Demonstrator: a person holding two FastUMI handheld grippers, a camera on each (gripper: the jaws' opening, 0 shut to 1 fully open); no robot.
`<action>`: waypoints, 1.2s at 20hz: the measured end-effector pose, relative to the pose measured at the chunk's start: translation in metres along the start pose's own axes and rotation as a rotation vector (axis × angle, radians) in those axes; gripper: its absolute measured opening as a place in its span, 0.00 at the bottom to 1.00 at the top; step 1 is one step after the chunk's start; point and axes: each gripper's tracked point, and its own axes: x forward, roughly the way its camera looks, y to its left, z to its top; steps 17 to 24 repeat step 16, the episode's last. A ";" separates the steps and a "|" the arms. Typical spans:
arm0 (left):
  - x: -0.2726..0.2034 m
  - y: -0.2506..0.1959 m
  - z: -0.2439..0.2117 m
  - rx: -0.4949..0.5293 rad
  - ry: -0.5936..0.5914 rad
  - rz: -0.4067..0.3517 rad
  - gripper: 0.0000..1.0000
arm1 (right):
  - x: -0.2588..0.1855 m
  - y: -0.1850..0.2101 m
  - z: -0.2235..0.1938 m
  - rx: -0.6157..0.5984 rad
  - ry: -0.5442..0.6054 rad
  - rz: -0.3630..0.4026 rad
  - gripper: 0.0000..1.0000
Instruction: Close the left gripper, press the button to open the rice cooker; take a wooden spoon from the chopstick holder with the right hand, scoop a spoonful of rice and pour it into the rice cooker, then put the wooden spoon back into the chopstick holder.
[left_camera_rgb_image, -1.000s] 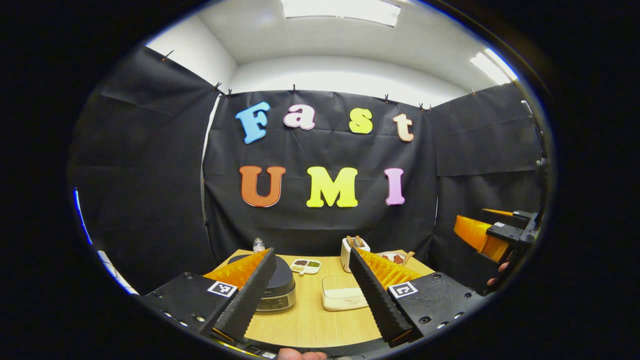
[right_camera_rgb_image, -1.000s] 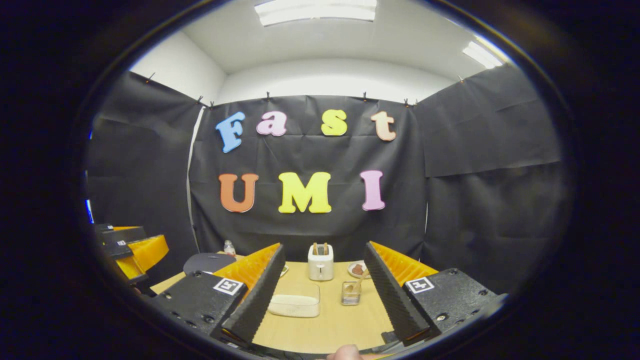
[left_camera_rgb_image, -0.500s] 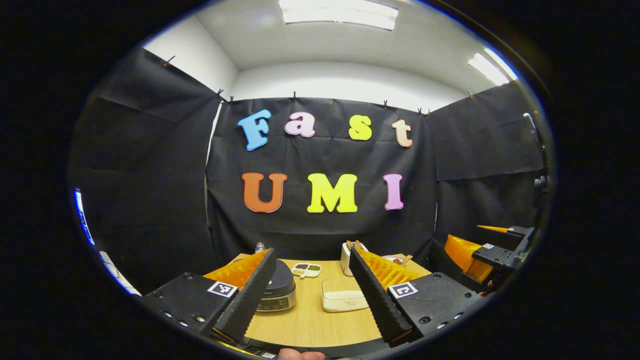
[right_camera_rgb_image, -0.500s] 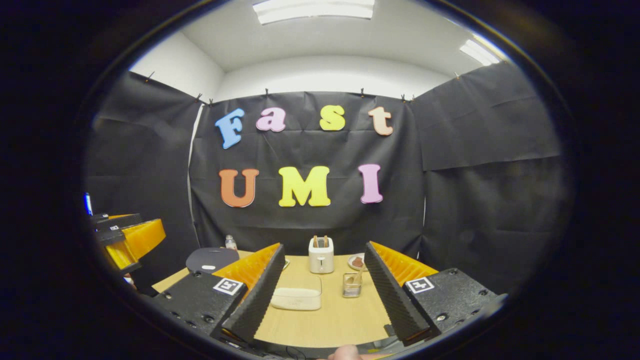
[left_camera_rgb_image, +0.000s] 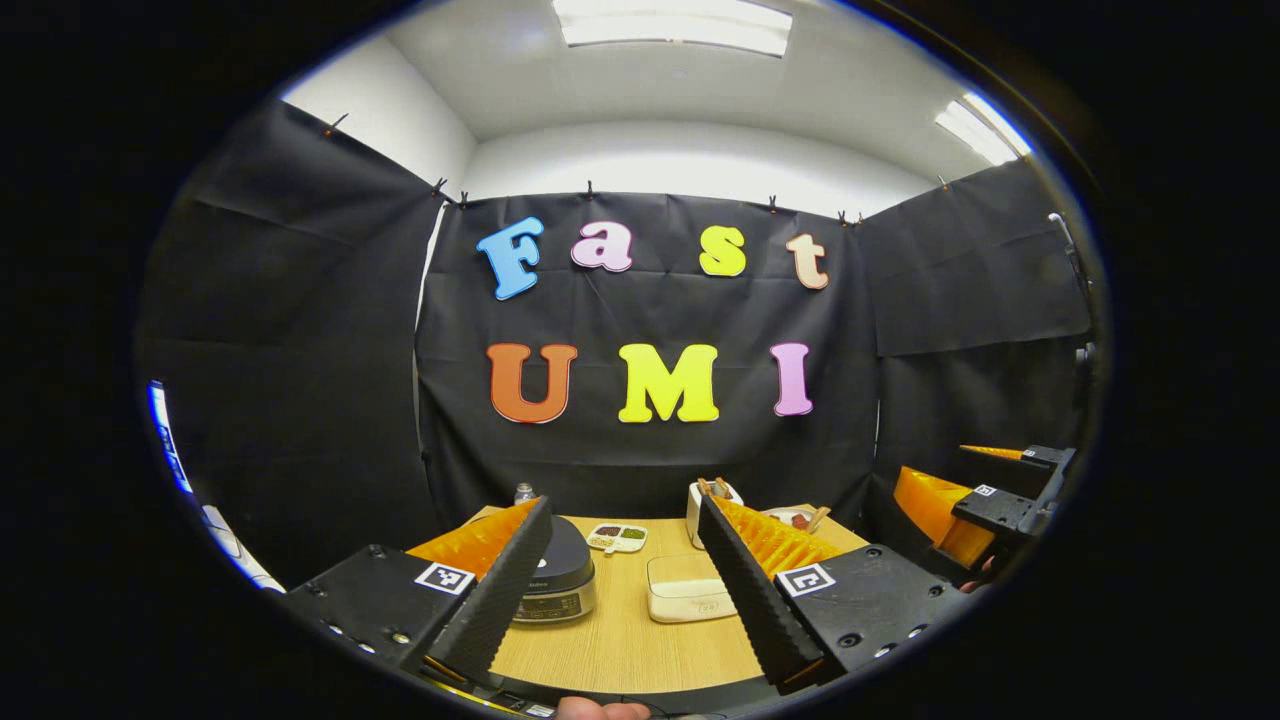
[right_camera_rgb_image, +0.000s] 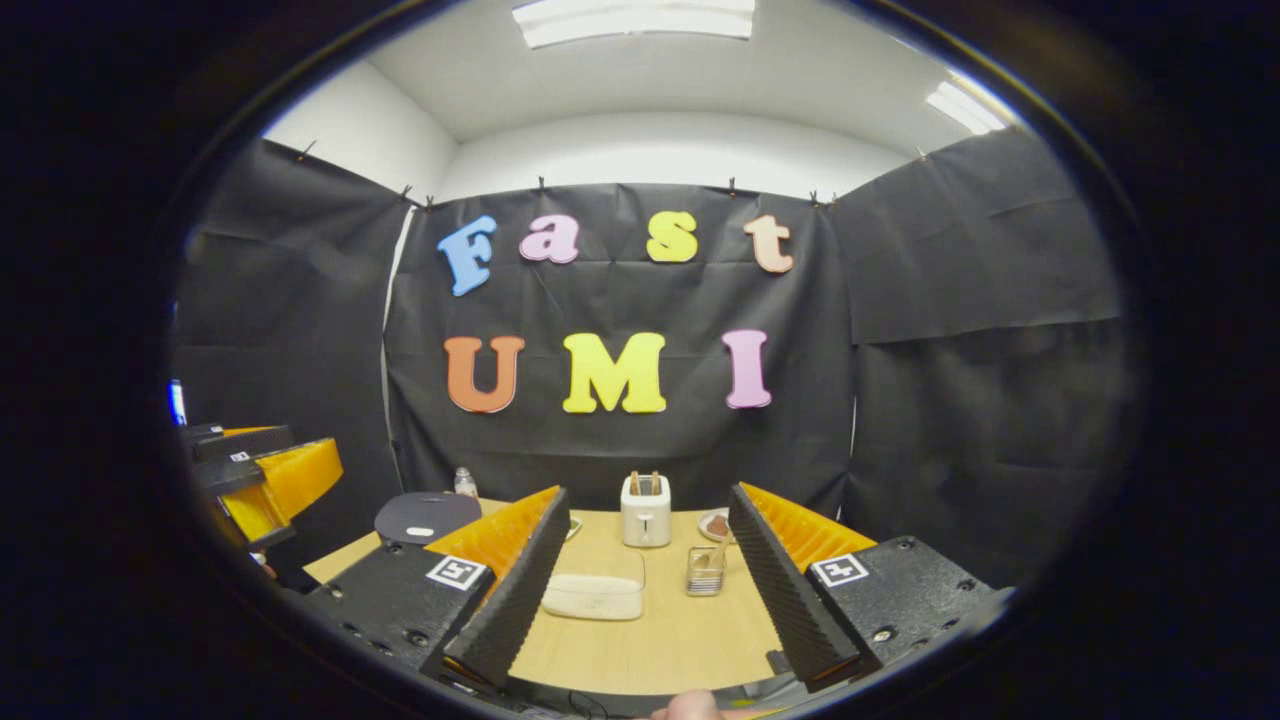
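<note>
The dark rice cooker (left_camera_rgb_image: 558, 580) sits with its lid down at the table's left, just past my left gripper's (left_camera_rgb_image: 622, 503) left finger. That gripper is open and holds nothing. A clear box of rice (left_camera_rgb_image: 688, 598) lies between its fingers, farther off. In the right gripper view the rice box (right_camera_rgb_image: 597, 592) sits centre-left, with the chopstick holder (right_camera_rgb_image: 706, 573) to its right and the wooden spoon (right_camera_rgb_image: 719, 551) leaning in it. My right gripper (right_camera_rgb_image: 649, 492) hovers open and empty before them. The cooker lid (right_camera_rgb_image: 425, 516) shows at left.
A white toaster (right_camera_rgb_image: 646, 508) stands at the back of the wooden table (right_camera_rgb_image: 660, 640), with a small plate of food (right_camera_rgb_image: 714, 523) to its right. A sectioned dish (left_camera_rgb_image: 617, 538) and a small bottle (left_camera_rgb_image: 523, 492) sit behind the cooker. Black cloth walls surround the table.
The right gripper has dropped lower at the edge of the left gripper view. Both views have shifted slightly toward the table. Both grippers remain open.
</note>
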 end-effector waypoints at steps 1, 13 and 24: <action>0.001 -0.001 0.001 0.002 -0.002 0.001 0.94 | 0.001 -0.001 -0.002 -0.001 0.002 -0.001 0.97; 0.012 -0.008 -0.004 0.015 -0.002 -0.003 0.95 | 0.012 -0.010 -0.009 0.009 0.022 0.003 1.00; 0.014 -0.007 -0.005 0.015 -0.005 0.007 0.94 | 0.016 -0.011 -0.008 0.009 0.018 0.005 0.97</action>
